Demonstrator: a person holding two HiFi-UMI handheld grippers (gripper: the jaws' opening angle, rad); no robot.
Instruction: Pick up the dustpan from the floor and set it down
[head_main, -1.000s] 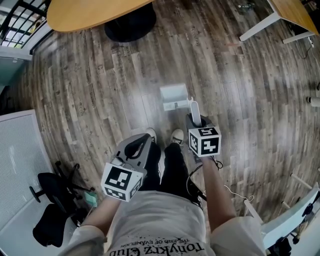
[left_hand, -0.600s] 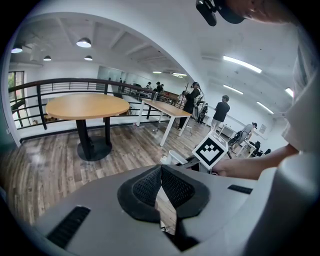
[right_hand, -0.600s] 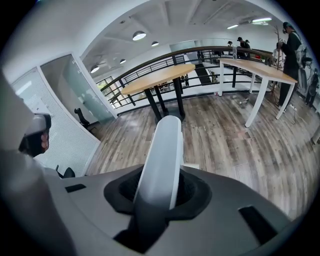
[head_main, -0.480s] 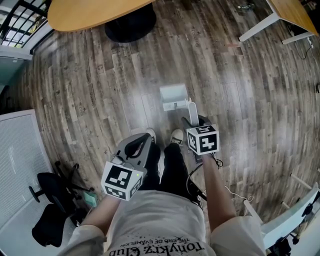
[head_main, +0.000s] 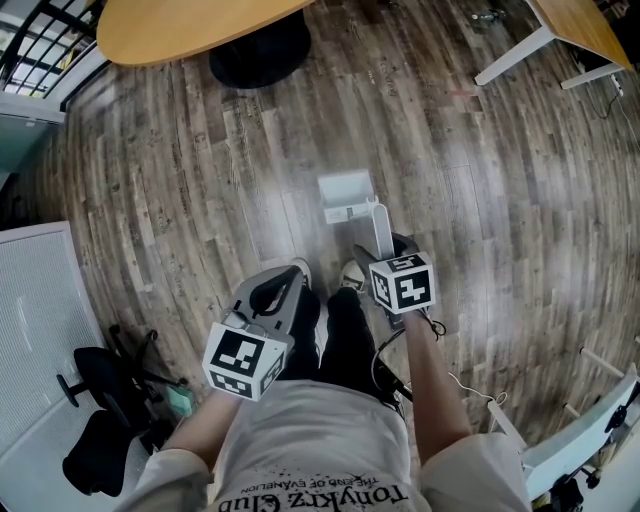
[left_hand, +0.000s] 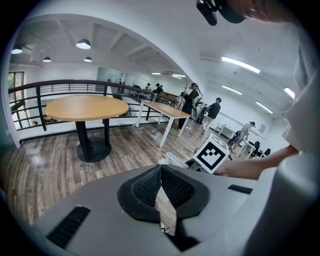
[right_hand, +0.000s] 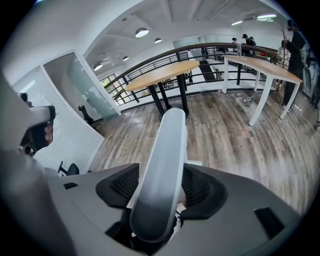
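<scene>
Resting on the wood floor (head_main: 200, 180), the white dustpan (head_main: 345, 192) is seen ahead of and below the right gripper (right_hand: 160, 182), with its open pan turned away from the gripper. From the pan's near edge the long pale handle (right_hand: 162, 165) is carried up and back into the gripper, so that its rounded top end is found right between the two jaws. The jaws of this gripper are opening: they are spread wide to either side of the handle, and the dark ribbed pads are not seen pressing on it, so the handle is no longer clamped. The pan itself is kept flat on the boards.

To the left of the right gripper and nearer the person's body, the left gripper (left_hand: 161, 172) is held pointing down at a slant. Its jaws are brought together at the tips and nothing is held between them. The person's shoes (head_main: 352, 272) are seen on the floor beneath and between the two grippers, just short of the pan.
</scene>
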